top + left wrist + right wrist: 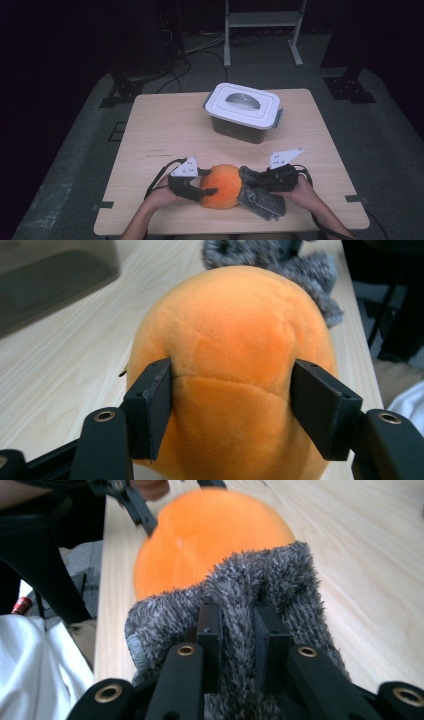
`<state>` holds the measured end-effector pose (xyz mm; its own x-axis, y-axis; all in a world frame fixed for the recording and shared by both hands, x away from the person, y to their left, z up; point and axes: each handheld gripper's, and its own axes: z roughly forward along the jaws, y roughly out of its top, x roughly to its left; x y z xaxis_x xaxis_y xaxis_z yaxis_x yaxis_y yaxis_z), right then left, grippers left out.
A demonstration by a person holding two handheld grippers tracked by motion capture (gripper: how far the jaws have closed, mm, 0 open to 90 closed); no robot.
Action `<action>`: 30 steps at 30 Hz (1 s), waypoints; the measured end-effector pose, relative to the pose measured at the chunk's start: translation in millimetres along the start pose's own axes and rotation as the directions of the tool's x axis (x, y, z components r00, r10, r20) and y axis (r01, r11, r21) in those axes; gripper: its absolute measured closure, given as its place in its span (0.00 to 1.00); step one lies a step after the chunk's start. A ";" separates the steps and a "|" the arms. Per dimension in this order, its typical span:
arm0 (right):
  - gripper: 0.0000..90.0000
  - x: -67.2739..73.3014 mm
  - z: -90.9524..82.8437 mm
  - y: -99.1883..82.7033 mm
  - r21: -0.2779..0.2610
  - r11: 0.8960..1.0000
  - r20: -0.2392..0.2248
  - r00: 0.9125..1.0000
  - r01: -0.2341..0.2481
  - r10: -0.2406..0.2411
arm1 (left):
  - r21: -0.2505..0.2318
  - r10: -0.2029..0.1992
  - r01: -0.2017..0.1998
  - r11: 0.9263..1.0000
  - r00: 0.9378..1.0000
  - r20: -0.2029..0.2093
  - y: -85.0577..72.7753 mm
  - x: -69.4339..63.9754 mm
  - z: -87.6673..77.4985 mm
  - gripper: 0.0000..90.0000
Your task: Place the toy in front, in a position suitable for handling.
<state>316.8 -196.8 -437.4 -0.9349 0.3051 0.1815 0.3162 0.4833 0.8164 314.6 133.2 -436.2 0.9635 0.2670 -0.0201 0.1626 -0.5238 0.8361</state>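
A round orange plush ball lies near the front edge of the wooden table. My left gripper grips it from the left: in the left gripper view both black pads press into the sides of the orange ball. A fuzzy grey cloth lies against the ball's right side. My right gripper is shut on a fold of that grey cloth, with the orange ball just beyond it.
A dark storage box with a white latched lid and grey handle stands at the table's far middle. Bare wood lies between the box and the ball. A metal stand and cables lie on the floor beyond.
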 end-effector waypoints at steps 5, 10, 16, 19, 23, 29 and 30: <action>0.84 3.2 -8.2 8.9 -0.026 0.999 0.017 1.000 0.024 -0.024 | -0.005 -0.052 0.052 0.999 0.999 -0.003 0.6 3.5 1.6 0.39; 0.84 10.1 -5.6 28.7 -0.067 0.995 0.006 0.998 0.068 -0.067 | -0.004 -0.050 0.050 0.999 0.999 -0.010 3.9 0.8 4.7 0.39; 0.84 4.5 6.7 19.8 -0.031 0.998 0.001 0.999 0.048 -0.048 | -0.010 -0.040 0.040 0.999 0.999 0.001 3.2 0.9 1.5 0.36; 0.84 -0.2 2.9 10.5 -0.008 0.999 0.022 0.999 0.032 -0.031 | -0.013 -0.036 0.036 0.999 0.999 0.007 4.8 0.1 1.6 0.29; 0.84 -5.3 -4.2 7.8 0.000 1.000 0.059 0.998 0.012 -0.012 | 0.001 0.000 0.000 1.000 1.000 0.029 5.5 -2.8 2.8 0.30; 0.84 -11.8 0.9 24.8 -0.033 0.999 0.048 0.999 0.020 -0.019 | 0.006 0.133 -0.134 0.991 0.989 0.068 7.8 -14.1 2.5 0.37; 0.84 -12.5 3.8 25.8 -0.024 0.999 0.041 0.999 0.022 -0.021 | 0.006 0.146 -0.147 0.989 0.986 0.076 7.4 -14.8 1.8 0.37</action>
<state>337.3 -185.0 -420.7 -0.9338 0.3286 0.1415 0.2916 0.4698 0.8332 301.9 123.9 -430.8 0.9903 0.1251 0.0609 0.0202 -0.5620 0.8269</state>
